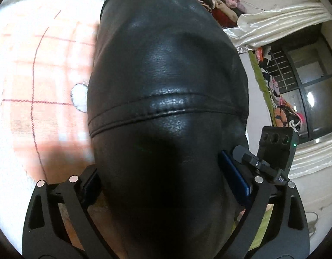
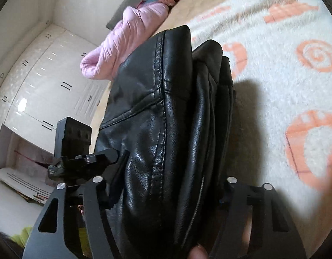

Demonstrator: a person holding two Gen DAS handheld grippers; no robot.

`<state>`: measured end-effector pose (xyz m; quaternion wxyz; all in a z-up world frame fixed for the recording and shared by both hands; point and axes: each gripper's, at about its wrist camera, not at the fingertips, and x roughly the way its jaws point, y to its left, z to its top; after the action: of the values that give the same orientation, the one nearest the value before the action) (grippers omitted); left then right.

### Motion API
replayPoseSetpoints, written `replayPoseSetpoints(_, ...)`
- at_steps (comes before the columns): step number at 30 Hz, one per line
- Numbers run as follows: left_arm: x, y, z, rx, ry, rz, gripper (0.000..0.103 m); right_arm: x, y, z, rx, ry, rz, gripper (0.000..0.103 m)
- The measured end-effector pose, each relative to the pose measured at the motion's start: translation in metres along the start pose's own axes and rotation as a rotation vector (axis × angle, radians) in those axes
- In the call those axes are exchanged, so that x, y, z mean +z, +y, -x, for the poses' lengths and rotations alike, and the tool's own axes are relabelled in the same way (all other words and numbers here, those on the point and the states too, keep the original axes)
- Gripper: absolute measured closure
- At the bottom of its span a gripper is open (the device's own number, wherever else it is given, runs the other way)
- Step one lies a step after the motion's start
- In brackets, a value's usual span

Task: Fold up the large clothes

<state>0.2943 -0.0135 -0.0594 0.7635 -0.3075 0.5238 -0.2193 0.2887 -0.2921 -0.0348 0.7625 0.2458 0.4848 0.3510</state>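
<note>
black leather jacket (image 2: 166, 129) apparently gripped, right gripper (image 2: 168, 185), fleece blanket (image 2: 274, 90)

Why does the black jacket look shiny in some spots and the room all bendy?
Left wrist view: the leather jacket catches light in pale glare patches, and its near part sits in dark shadow. Right wrist view: the blanket is blurred, and the fisheye lens curves the cupboards.

Home bedroom: fleece blanket (image 2: 274, 90) on bed, white wardrobe (image 2: 47, 82), curtains (image 1: 280, 21).

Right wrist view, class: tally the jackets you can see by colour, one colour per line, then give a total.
Black jacket: 1
Pink jacket: 1
Total: 2
</note>
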Motion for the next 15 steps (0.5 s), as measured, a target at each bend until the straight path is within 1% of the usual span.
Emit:
replayPoseSetpoints(7,-0.022,-0.027,0.002,-0.031,0.007,-0.029,0.015,-0.033,0.011,0.051,-0.03,-0.056,0.024,0.043)
replayPoseSetpoints(11,-0.04,-0.046,0.002,-0.035,-0.001,-0.065,0.015,-0.057,0.011,0.082,-0.041,-0.101,0.026,0.043)
replayPoseSetpoints(15,-0.057,-0.068,-0.005,-0.04,0.008,-0.098,0.015,-0.077,0.006,0.11,-0.055,-0.138,0.019,0.043)
